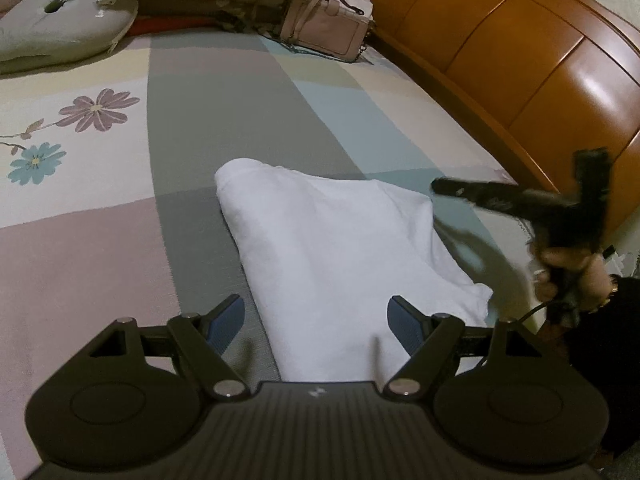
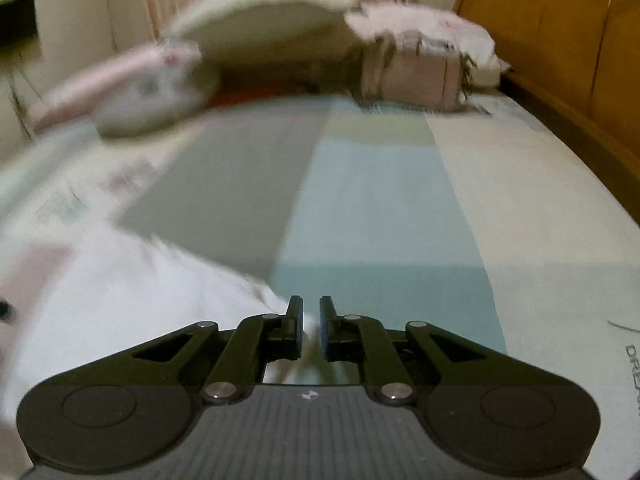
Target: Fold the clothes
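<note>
On the bed (image 1: 200,128), near its front edge, lies a white garment (image 1: 320,248), already folded over into a long, thick strip. It rests on the grey and blue squares of the patchwork cover. The left hand-held gripper (image 1: 318,320) hangs just above the near end of the cloth with its blue pads wide apart, and nothing is between them. The right hand-held gripper (image 2: 311,328) sits at the right side of the garment, toward the wooden headboard (image 1: 520,60). Its fingers are almost together, and a small bit of white cloth shows in the thin gap between them, so it looks pinched on the edge of the garment. The right view is blurry, so I am not fully sure of that pinch. A person's hand (image 1: 568,272) holds that gripper. Far back by the headboard sit a pink bag (image 1: 328,24) and a grey pillow (image 1: 60,24), well apart from the cloth. I think the fold is part way done. The next move likely needs the left gripper to come down and close on the near edge, so both can lift and lay the cloth over neatly.
</note>
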Available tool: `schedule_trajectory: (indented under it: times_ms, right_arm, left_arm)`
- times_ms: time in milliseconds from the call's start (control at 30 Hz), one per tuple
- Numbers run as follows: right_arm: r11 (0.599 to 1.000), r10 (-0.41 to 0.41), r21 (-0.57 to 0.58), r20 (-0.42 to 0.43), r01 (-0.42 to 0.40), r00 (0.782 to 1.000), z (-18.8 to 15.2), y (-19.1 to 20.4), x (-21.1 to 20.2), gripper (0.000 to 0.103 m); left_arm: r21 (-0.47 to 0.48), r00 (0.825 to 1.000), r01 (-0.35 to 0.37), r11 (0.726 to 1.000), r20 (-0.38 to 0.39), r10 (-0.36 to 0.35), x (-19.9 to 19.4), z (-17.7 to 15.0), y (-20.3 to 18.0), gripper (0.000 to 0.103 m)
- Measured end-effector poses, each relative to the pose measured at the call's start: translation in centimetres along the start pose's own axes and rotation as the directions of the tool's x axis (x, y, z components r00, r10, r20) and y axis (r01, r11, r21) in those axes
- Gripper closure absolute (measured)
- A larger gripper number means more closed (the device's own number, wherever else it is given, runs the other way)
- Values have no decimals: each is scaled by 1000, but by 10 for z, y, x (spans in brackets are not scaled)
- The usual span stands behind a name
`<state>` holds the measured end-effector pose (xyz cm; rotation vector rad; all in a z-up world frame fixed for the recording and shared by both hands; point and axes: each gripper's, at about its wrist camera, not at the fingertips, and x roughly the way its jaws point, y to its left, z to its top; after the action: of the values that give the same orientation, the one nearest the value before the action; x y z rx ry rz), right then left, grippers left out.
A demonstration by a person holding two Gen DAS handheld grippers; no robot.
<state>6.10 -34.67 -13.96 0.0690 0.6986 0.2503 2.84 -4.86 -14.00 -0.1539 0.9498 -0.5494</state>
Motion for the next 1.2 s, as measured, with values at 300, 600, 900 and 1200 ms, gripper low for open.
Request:
schedule_trajectory:
  times_ms: [300,600,900,1200]
  right_arm:
    - [988,116,-82,-157,-130,981,-4,46,49,87]
    - [983,170,-62,-70,-175,983,10,28,14,82]
    - [986,153,-34,-170,-161,974,-47,16,-8,81]
    - [976,191,-71,-165,-204,968,-50,35,-13,68]
  left_arm:
    - [20,1000,-3,1000,2,3,2,-1,-6,25]
    - [53,999,-42,998,28,40,-12,-9,-5,24]
    - [71,1000,-22,997,12,21,-4,-12,-12,24]
    - [91,999,-29,995,16,28,-6,-13,-18,24]
